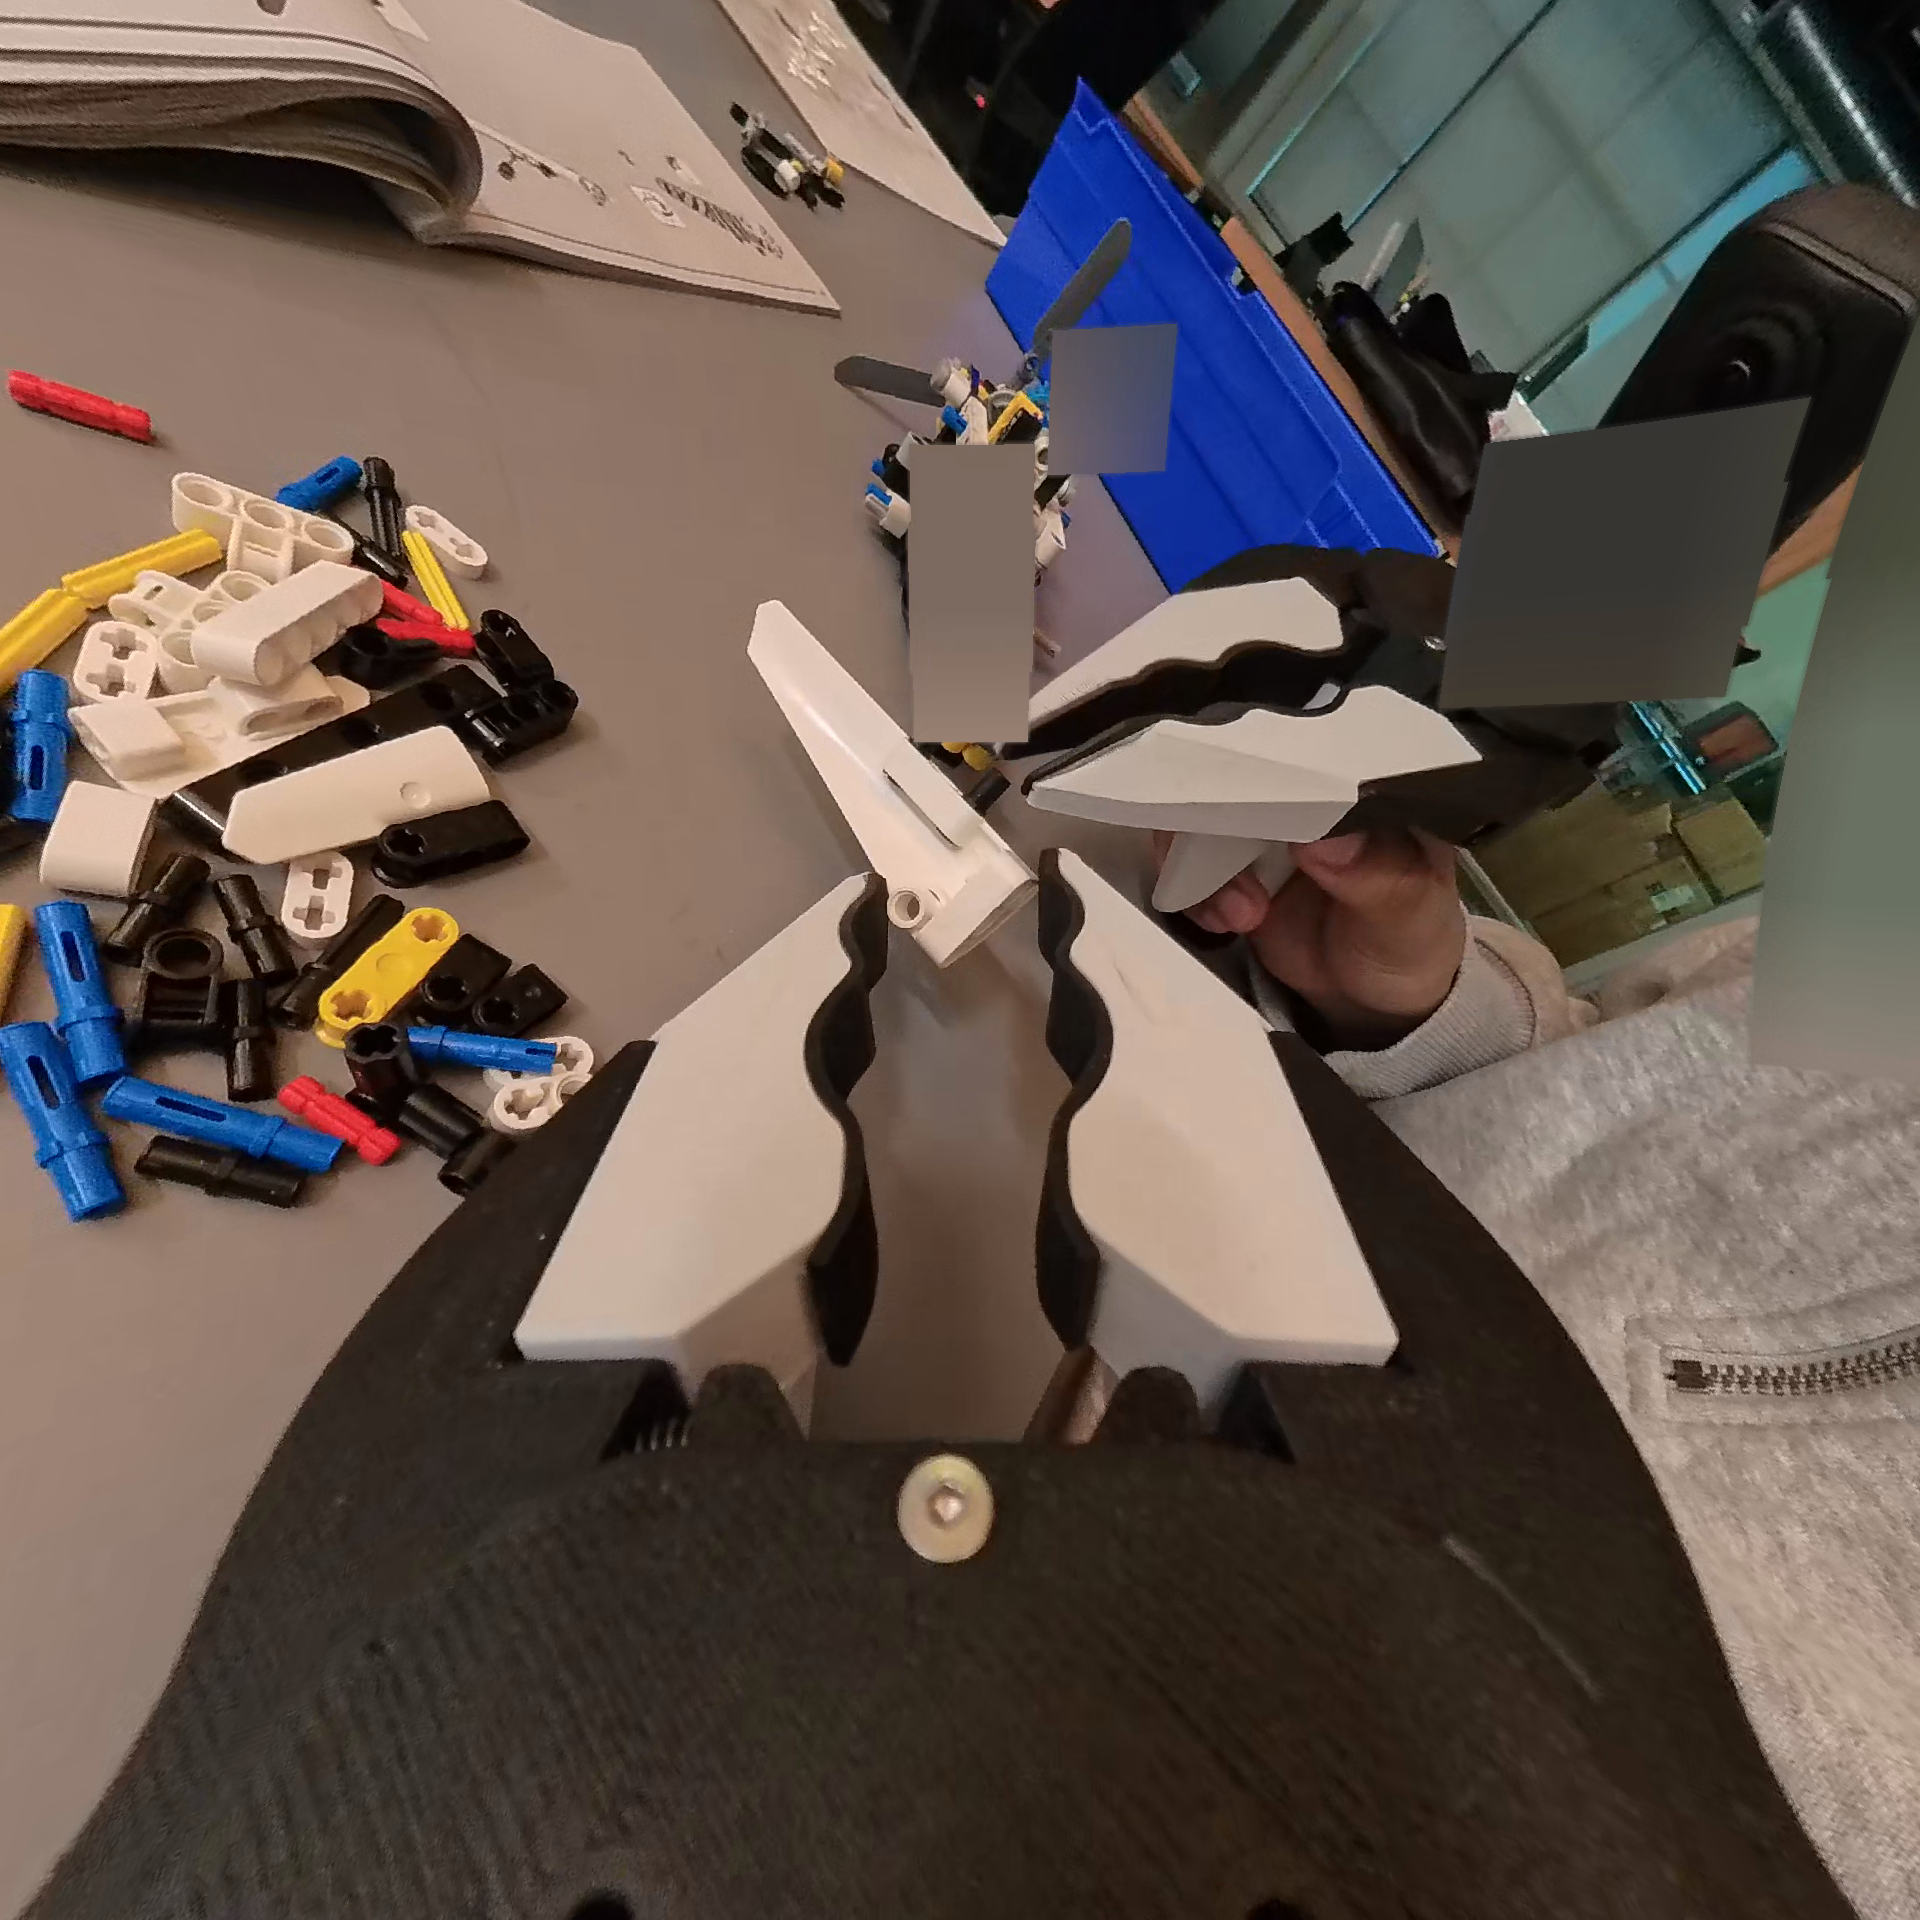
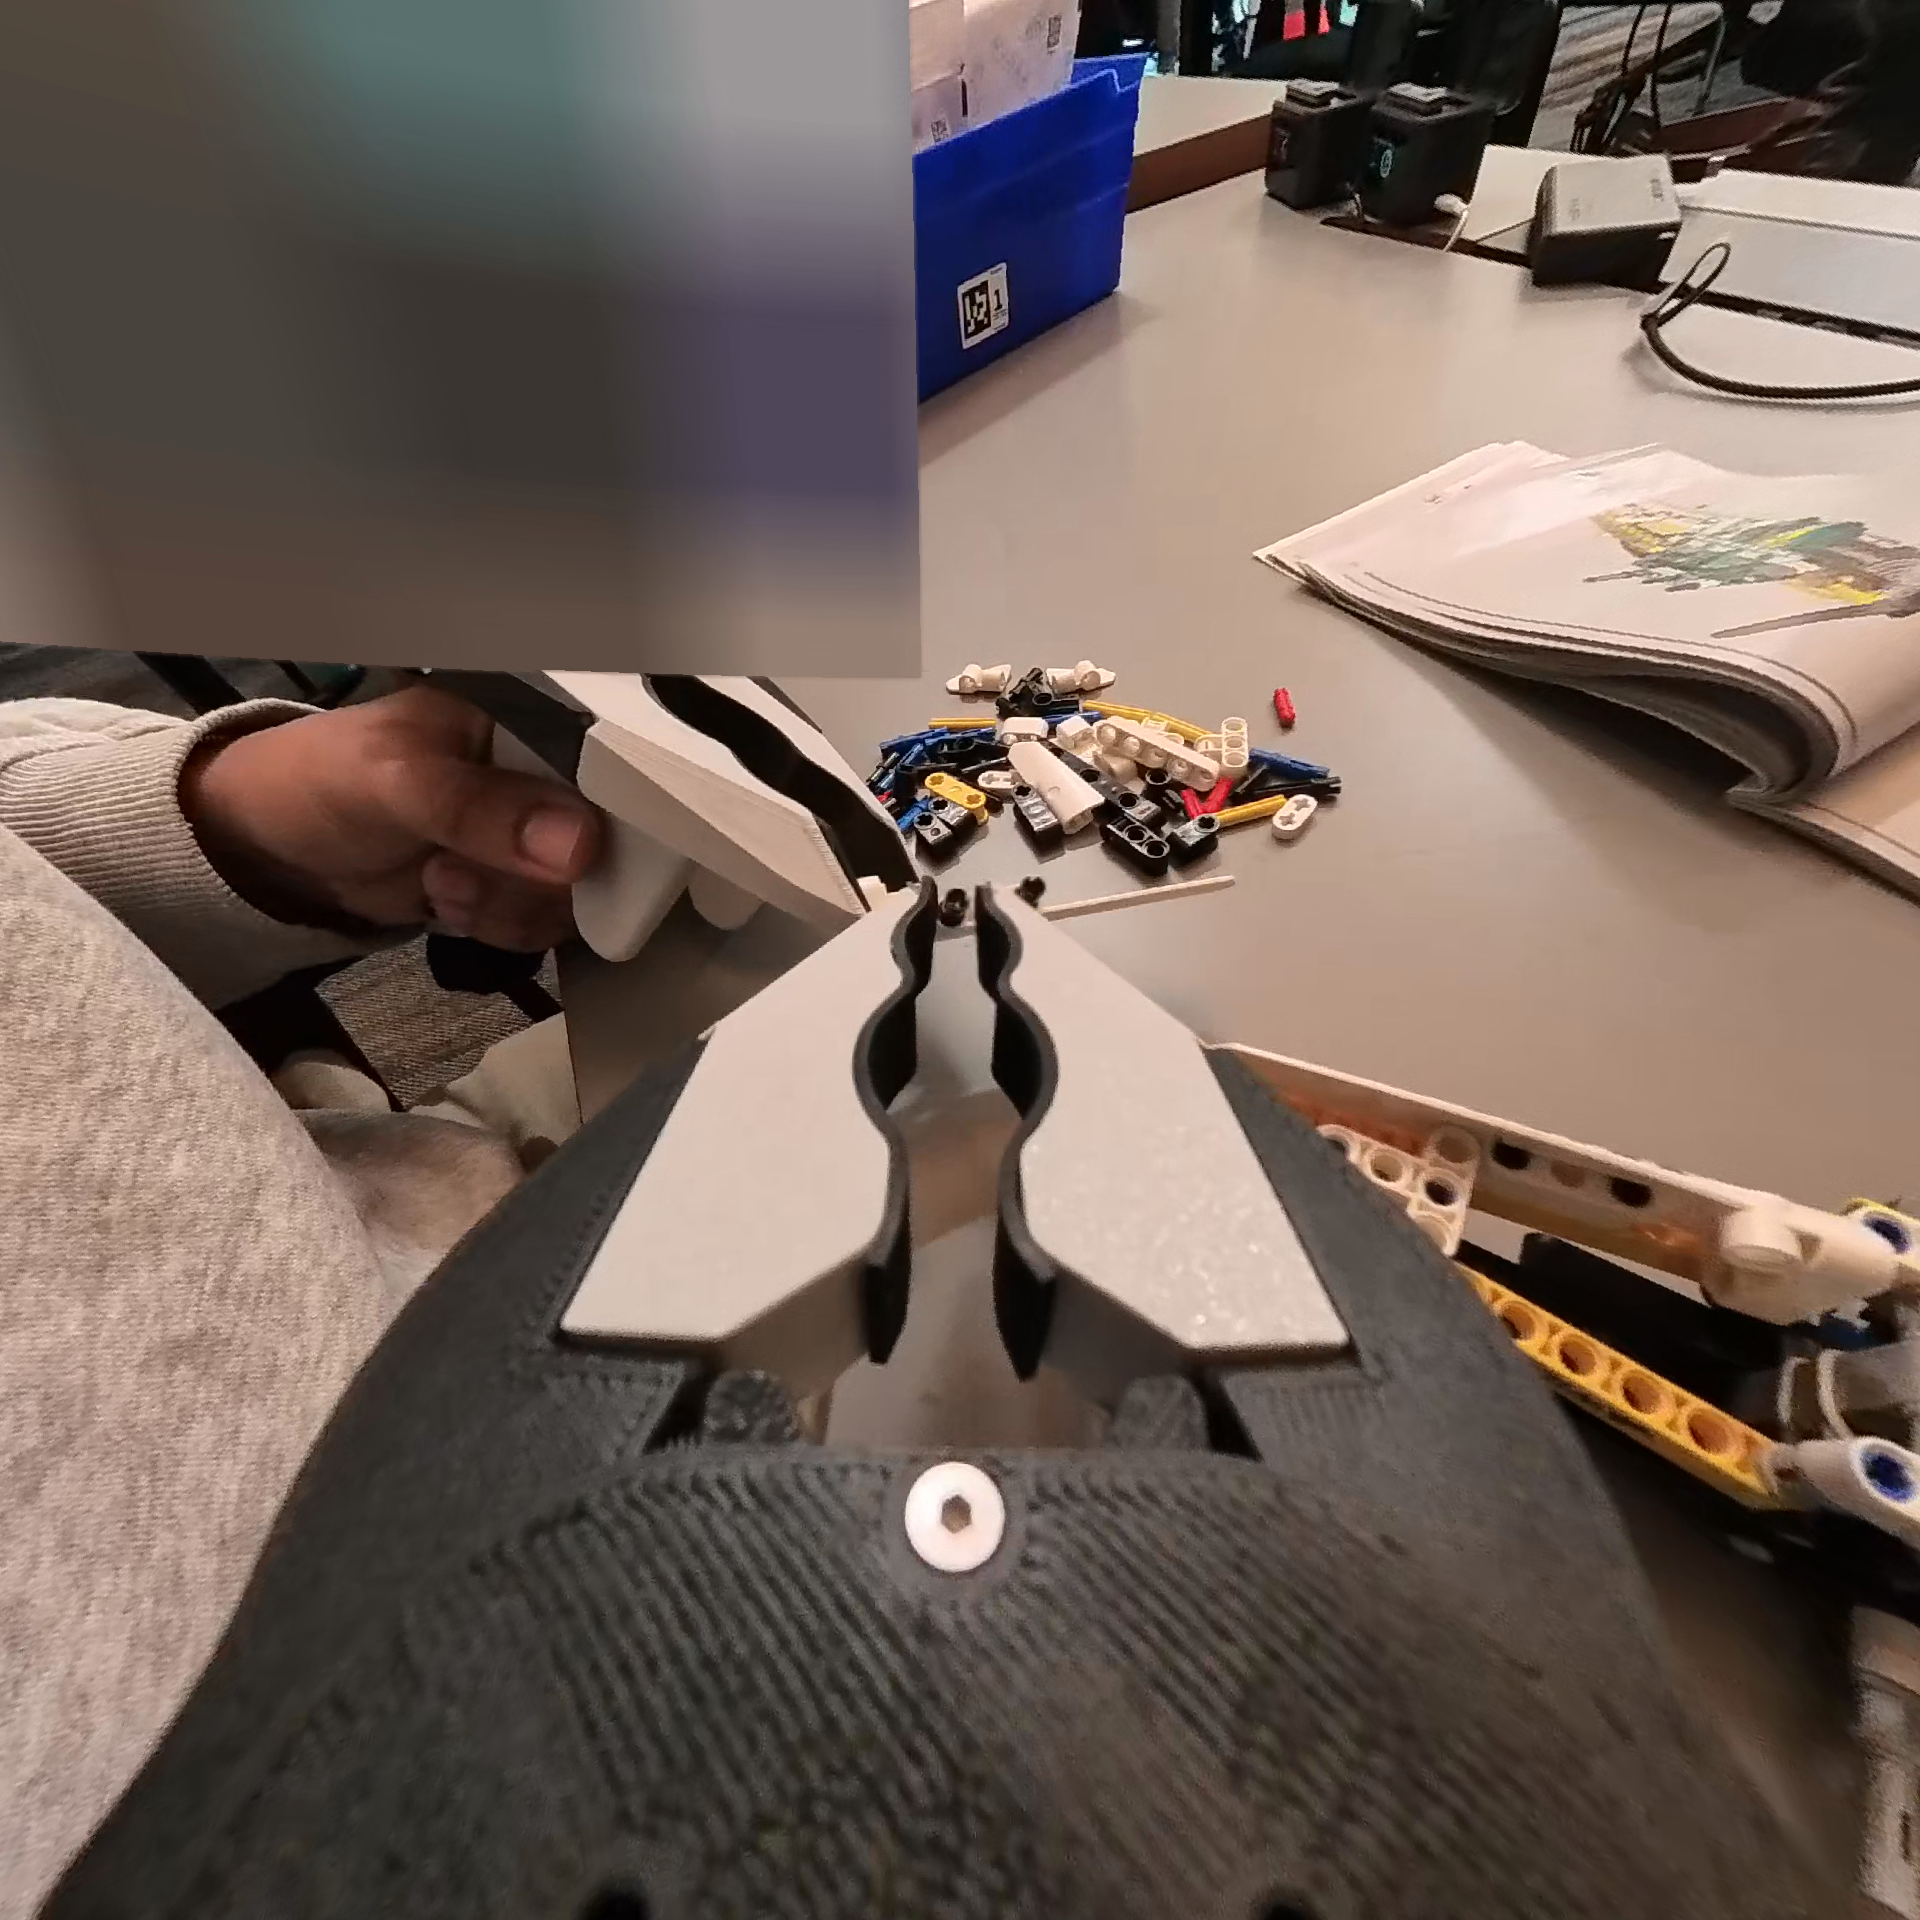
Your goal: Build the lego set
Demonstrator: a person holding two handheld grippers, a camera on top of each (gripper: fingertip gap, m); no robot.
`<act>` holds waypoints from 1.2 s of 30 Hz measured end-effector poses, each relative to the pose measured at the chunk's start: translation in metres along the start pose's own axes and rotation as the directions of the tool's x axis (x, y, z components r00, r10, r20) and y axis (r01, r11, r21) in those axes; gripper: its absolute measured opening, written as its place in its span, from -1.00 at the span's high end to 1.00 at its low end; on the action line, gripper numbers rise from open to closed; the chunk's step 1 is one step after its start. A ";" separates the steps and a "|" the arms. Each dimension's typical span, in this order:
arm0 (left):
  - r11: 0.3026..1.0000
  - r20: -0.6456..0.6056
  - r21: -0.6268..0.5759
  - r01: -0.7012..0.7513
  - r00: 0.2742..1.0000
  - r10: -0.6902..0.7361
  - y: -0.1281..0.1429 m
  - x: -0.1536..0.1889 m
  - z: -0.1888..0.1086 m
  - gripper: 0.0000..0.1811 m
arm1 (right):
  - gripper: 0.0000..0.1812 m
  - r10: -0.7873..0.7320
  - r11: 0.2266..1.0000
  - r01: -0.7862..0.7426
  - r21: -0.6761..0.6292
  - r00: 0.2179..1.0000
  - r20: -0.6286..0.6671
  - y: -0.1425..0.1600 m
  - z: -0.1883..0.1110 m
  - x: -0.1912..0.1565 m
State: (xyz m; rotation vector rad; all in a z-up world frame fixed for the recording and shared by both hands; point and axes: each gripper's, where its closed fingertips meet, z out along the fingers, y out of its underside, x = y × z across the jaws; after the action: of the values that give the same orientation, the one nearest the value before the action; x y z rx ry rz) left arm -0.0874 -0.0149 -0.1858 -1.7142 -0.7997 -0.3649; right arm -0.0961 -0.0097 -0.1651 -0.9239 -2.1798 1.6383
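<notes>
The grey table (image 1: pixel 623 436) fills the frame, loose pieces (image 1: pixel 260 810) heaped at middle left. At centre, the left gripper (image 1: pixel 961 894) pinches a white wing piece (image 1: pixel 883 790). The right gripper (image 2: pixel 951 906) clamps a small black pin (image 2: pixel 952 902).

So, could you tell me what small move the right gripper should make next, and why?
Probably ease the right gripper toward the round hole in the white panel that the left gripper grips at its fingertips. A small black pin appears pinched between the right fingers, close beside the panel but not yet in it.
</notes>
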 end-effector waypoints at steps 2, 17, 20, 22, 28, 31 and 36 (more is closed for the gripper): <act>1.000 -0.002 -0.001 -0.001 1.000 0.001 0.000 0.000 0.000 0.67 | 0.91 0.008 1.000 -0.008 -0.002 1.000 0.002 0.000 0.000 0.001; 1.000 0.002 -0.004 0.001 1.000 -0.001 0.000 0.000 0.001 0.67 | 0.89 0.017 1.000 -0.017 0.016 0.999 0.043 -0.002 -0.003 -0.003; 1.000 0.003 -0.006 0.001 1.000 -0.001 0.001 0.000 0.001 0.67 | 0.89 0.014 1.000 -0.015 0.021 0.999 0.046 -0.002 -0.003 -0.004; 1.000 0.004 -0.006 0.000 1.000 0.000 0.001 0.000 0.001 0.67 | 0.89 0.011 1.000 -0.012 0.022 0.999 0.047 -0.002 -0.003 -0.004; 1.000 0.006 -0.006 0.001 1.000 -0.001 0.001 -0.001 0.001 0.67 | 0.89 0.005 1.000 -0.007 0.024 0.999 0.053 -0.003 -0.004 -0.005; 1.000 0.006 -0.007 0.004 1.000 -0.004 0.001 -0.001 0.001 0.67 | 0.89 0.010 1.000 -0.011 0.022 0.998 0.057 -0.002 -0.003 -0.005; 1.000 0.006 -0.010 0.009 1.000 -0.009 0.001 -0.001 0.001 0.67 | 0.88 0.017 1.000 -0.018 0.017 0.998 0.062 -0.002 -0.003 -0.005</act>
State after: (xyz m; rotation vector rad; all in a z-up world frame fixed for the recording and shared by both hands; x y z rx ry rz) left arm -0.0880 -0.0143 -0.1877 -1.7218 -0.8112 -0.3705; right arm -0.0914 -0.0112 -0.1616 -0.9019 -2.2003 1.7134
